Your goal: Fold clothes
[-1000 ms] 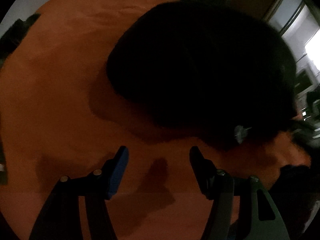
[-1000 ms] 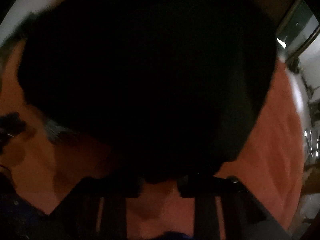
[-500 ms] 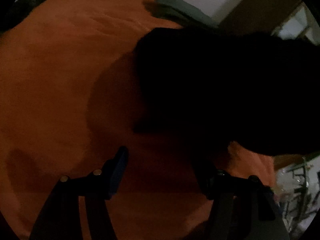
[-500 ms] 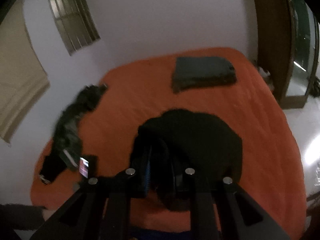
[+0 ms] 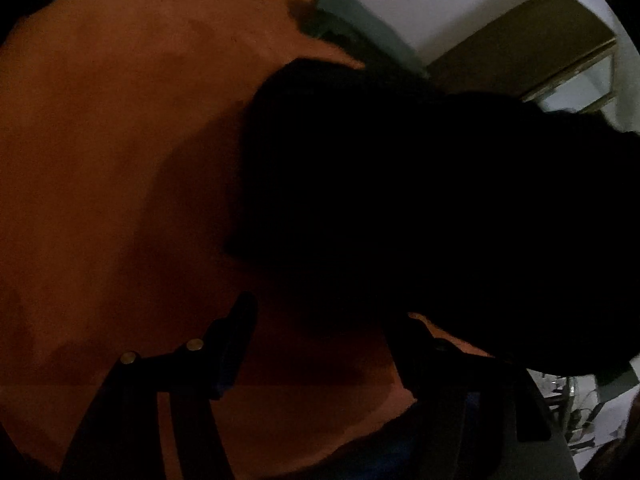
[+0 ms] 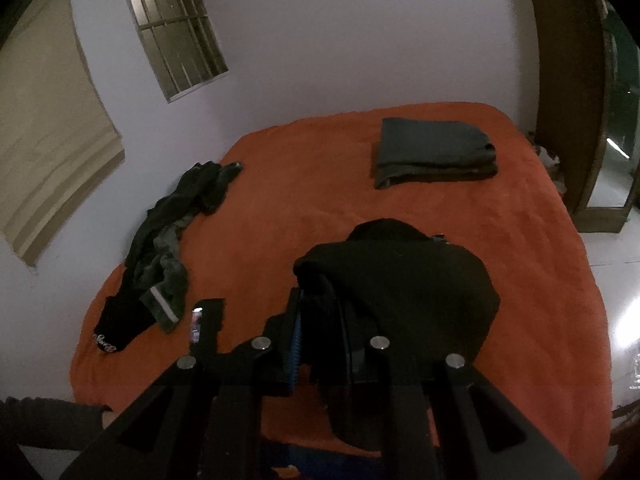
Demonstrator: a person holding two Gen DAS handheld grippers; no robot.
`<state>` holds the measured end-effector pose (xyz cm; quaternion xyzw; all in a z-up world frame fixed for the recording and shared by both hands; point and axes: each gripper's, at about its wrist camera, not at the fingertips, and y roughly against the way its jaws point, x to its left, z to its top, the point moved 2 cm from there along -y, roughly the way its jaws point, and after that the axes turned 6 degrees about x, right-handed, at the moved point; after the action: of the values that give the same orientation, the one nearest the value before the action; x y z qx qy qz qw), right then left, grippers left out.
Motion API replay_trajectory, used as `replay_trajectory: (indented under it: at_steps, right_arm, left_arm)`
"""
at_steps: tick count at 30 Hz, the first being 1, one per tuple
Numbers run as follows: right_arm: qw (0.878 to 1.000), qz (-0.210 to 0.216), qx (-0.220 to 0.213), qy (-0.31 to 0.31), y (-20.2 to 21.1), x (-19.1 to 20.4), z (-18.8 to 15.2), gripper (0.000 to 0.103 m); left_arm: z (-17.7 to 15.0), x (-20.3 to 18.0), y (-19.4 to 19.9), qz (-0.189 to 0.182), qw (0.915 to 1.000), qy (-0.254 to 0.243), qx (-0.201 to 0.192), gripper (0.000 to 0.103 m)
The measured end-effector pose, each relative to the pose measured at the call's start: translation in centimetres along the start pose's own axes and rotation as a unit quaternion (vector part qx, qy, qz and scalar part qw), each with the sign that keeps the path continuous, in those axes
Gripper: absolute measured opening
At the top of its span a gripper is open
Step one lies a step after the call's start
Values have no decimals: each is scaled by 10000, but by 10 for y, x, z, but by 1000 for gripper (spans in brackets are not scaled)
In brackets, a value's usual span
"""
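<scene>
The right gripper (image 6: 320, 344) is clamped on a black garment (image 6: 400, 280), holding it up over the near part of the orange bedspread (image 6: 320, 200). The cloth bunches between the two jaws and drapes off to the right, so the far side of the tongs and whatever bed lies under the hanging folds are hidden. What kind of garment it is I cannot make out — it is one dark mass with no seams or sleeves showing.

From the left gripper's camera the same black garment (image 5: 420, 200) fills most of the right half as a featureless black shape. The left gripper (image 5: 324, 328) stands with its jaws apart and nothing between them, only orange cover showing in the gap; its right finger is nearly lost against the dark cloth behind it.

Farther back on the bed lies a folded grey stack (image 6: 434, 154), and to the left a loose heap of dark clothes (image 6: 168, 248) trails toward the edge. A small dark flat object (image 6: 206, 320) lies beside that heap — too dim to identify. A sleeve (image 6: 52, 420) is cut off at the lower left.
</scene>
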<state>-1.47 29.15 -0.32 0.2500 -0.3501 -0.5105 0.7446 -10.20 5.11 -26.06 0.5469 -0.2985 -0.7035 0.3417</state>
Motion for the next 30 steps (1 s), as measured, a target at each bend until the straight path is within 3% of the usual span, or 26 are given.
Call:
replay_trajectory:
  at_steps: [4, 10, 18, 20, 24, 25, 27, 28, 29, 30]
  right_arm:
    - [9997, 224, 16, 73, 1, 13, -1, 15]
    - [9994, 307, -16, 159, 0, 23, 6, 15]
    - [9996, 260, 82, 104, 3, 12, -3, 15]
    - [9996, 247, 113, 78, 3, 7, -6, 15]
    - [9995, 275, 151, 31, 4, 1, -11, 15]
    - [9995, 288, 159, 35, 3, 0, -13, 15]
    - [9993, 305, 204, 96, 2, -1, -19, 15]
    - [9991, 284, 264, 143, 0, -3, -23, 15]
    - [9990, 246, 323, 171, -2, -4, -26, 15]
    - [9989, 194, 377, 190, -5, -8, -30, 15]
  left_arm:
    - [-7, 7, -7, -207, 9996, 197, 78, 64]
    - [-9, 6, -9, 136, 9998, 136, 88, 64]
    - [-2, 34, 15, 23, 9967, 795, -171, 64]
    - [-1, 43, 19, -105, 9951, 951, -237, 64]
    - [-13, 58, 25, -703, 9905, 1065, -512, 63]
    - [-11, 58, 26, -757, 9900, 1061, -544, 60]
    - [-11, 54, 27, -645, 9924, 911, -520, 29]
    - [-11, 52, 27, -532, 9942, 800, -490, 23]
    - [-12, 50, 28, -419, 9957, 689, -459, 6]
    - [-12, 47, 29, -312, 9969, 587, -421, 6]
